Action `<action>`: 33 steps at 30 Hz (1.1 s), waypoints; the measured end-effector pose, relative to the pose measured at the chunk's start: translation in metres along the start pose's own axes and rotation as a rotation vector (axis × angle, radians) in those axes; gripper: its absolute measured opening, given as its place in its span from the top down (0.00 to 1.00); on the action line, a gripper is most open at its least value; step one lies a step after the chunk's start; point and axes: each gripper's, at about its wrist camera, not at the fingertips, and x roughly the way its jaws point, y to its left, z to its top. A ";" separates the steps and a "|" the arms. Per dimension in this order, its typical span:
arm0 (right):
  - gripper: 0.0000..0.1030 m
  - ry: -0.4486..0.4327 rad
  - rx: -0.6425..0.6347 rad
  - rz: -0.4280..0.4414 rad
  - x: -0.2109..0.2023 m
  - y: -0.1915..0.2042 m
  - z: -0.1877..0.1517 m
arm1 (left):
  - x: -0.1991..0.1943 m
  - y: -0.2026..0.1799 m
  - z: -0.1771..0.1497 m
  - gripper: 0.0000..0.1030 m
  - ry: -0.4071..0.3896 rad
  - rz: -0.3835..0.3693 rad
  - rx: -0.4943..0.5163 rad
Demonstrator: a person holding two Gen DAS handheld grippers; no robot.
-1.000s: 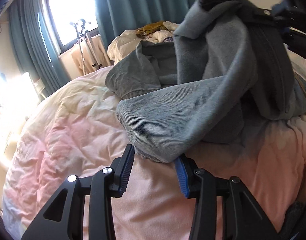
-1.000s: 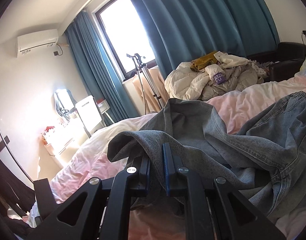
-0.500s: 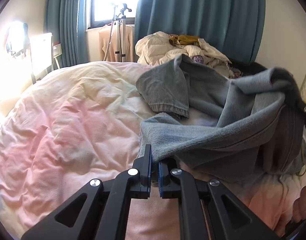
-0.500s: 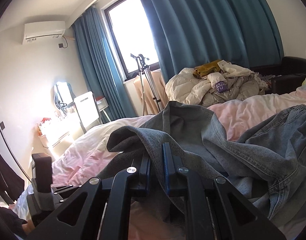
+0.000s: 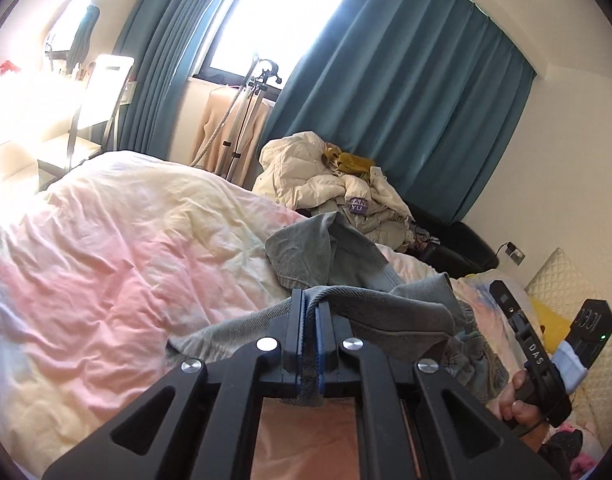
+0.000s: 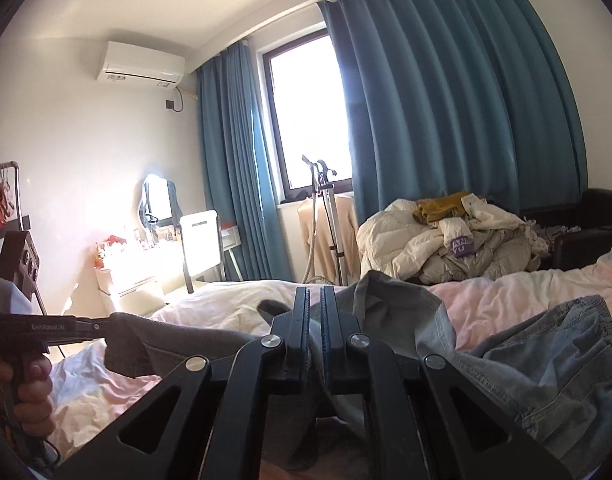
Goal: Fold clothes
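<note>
Both grippers have hold of the same grey-blue jeans (image 5: 346,312) over the pink and cream bed (image 5: 106,264). The left gripper (image 5: 310,320) has its fingers pinched nearly together on a hem edge, having just closed on it. The right gripper (image 6: 314,320) is likewise clamped tight on a fold of the denim. Holding two edges apart and off the bed lets the cloth hang and straighten, which I judge is meant to line it up for a fold. The waistband lies crumpled toward the bed's right edge. Which leg each gripper holds is hard to tell, since the cloth bunches behind the fingers. A heap of pale clothes (image 5: 338,196) sits beyond the bed's far edge.
</note>
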 end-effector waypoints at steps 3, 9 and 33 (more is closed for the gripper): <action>0.96 0.022 -0.008 0.000 0.011 0.003 0.004 | -0.002 0.020 0.012 0.96 -0.002 0.029 -0.062; 0.96 0.149 0.100 -0.012 0.038 -0.010 -0.015 | 0.049 0.073 0.045 0.96 0.065 0.131 -0.184; 0.96 0.384 0.319 -0.046 0.115 -0.053 -0.077 | 0.160 0.174 0.051 0.62 0.243 0.252 -0.253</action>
